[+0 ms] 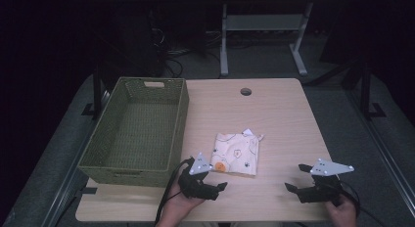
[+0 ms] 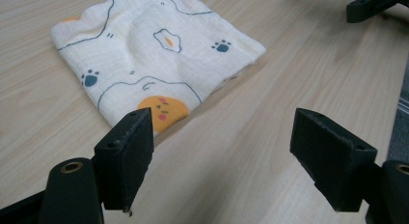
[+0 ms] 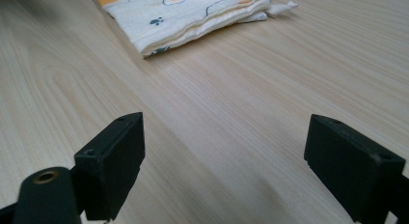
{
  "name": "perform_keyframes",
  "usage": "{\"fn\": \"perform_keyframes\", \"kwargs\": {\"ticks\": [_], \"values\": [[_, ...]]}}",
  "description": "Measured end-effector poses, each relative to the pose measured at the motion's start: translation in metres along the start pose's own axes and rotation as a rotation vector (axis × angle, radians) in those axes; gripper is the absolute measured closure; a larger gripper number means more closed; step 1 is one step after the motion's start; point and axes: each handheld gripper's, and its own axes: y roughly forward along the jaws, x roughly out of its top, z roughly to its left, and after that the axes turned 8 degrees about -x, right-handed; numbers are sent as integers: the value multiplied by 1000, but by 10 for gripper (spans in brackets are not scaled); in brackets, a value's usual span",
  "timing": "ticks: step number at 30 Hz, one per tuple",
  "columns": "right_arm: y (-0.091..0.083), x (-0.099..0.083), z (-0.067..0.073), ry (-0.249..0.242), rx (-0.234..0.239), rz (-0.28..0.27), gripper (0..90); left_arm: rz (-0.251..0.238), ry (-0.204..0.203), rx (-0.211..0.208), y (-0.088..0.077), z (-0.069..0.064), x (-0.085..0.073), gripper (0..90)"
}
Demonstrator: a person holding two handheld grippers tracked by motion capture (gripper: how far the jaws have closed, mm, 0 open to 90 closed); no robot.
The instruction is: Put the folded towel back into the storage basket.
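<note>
- Left gripper [image 1: 218,180]: held low near the person's edge of the table, jaws spread wide and pointing right and slightly forward; nothing between them. Grey three-cornered plate on top, tilted.
- Left hand [image 1: 180,203]: grips the gripper body from below and behind, cable trailing back off the near edge.
- Right gripper [image 1: 296,177]: well apart from the left, jaws wide apart, pointing left, holding nothing.
- Right hand [image 1: 342,212]: wrapped round the rear of the gripper, at the table's near right corner.

Folded cloth [image 2: 154,55] — just beyond spread jaws
</note>
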Motion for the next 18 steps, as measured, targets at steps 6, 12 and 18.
{"fn": "perform_keyframes", "kwargs": {"ticks": [6, 12, 18], "values": [[2, 0, 0, -9, 4, 7, 137, 33, -8, 11, 8, 10, 15, 234], [0, -1, -2, -3, 6, -4, 137, 65, 5, 21, 18, 13, 29, 233], [-1, -1, -3, 9, 7, -4, 137, 100, 26, 38, 30, 18, 45, 233]]}}
